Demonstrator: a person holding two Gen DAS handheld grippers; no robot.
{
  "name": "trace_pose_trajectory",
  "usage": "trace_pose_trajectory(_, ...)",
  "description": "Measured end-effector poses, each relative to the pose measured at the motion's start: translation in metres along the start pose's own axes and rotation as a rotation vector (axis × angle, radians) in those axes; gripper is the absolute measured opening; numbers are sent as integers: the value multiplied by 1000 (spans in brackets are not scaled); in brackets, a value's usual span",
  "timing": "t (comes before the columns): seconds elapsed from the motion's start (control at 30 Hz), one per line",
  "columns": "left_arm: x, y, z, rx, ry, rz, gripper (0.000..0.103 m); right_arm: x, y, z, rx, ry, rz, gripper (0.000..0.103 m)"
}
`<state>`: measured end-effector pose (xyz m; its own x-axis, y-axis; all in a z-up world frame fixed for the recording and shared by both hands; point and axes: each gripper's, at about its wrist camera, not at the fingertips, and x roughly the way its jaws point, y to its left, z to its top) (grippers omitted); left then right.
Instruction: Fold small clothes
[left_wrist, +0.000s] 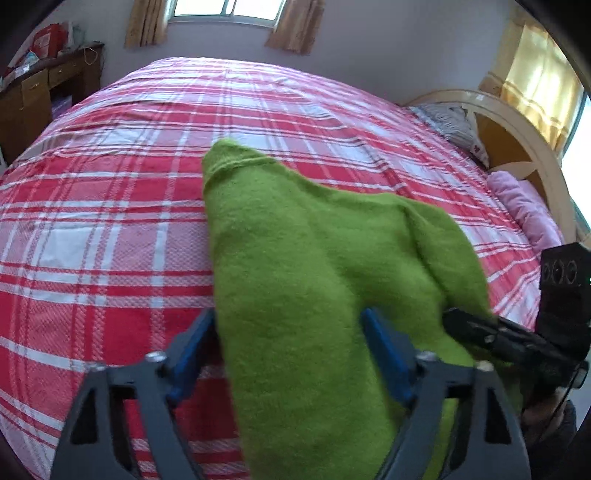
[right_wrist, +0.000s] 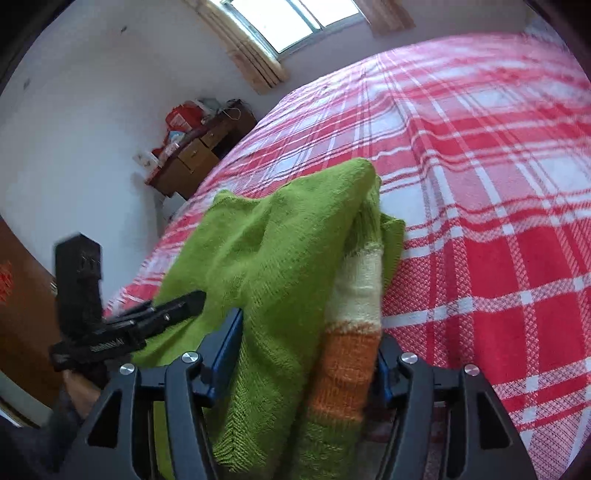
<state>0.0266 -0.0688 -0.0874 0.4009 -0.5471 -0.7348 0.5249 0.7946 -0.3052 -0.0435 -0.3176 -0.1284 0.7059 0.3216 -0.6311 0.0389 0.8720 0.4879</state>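
Lying between both pairs of blue fingers, the green sweater (left_wrist: 295, 266) rests bunched on the plaid bed (left_wrist: 110, 229). The left gripper (left_wrist: 291, 350) stands spread, its left finger clear of the knit, the right finger's pad partly hidden behind the cloth, so contact there cannot be told. Ahead of it the sweater rises to a folded point; to its right the other tool's black body (left_wrist: 517, 339) reaches in. The right gripper (right_wrist: 308, 350) also stands spread around the sweater (right_wrist: 273, 258), with a cream and orange striped sleeve (right_wrist: 354, 314) running along its right finger. Whether those pads press the knit cannot be told. To its left the left tool (right_wrist: 122, 325) points at the same heap.
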Motion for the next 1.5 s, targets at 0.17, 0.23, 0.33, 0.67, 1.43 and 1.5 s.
trace_pose_trajectory(0.17, -7, -7, -7, 4, -32, 22, 57, -2, 13, -5, -9, -4, -55, 41)
trace_pose_trajectory(0.23, -11, -10, -7, 0, -36, 34, 47, -5, 18, -8, -9, -17, -84, 40)
trace_pose_trajectory(0.33, -17, -12, -9, -17, -36, 44, 40, -11, 31, -12, -30, -31, -148, 38)
trace_pose_trajectory(0.67, -43, -9, -20, -52, -21, 105, 37, -32, 84, -34, -126, -90, -238, 37)
trace_pose_trajectory(1.43, -114, 80, -41, -204, -134, 309, 35, 23, 206, -43, -274, -46, -55, 37)
trace_pose_trajectory(1.5, -121, 91, -40, -223, -148, 327, 35, 29, 218, -41, -302, -46, -41, 36)
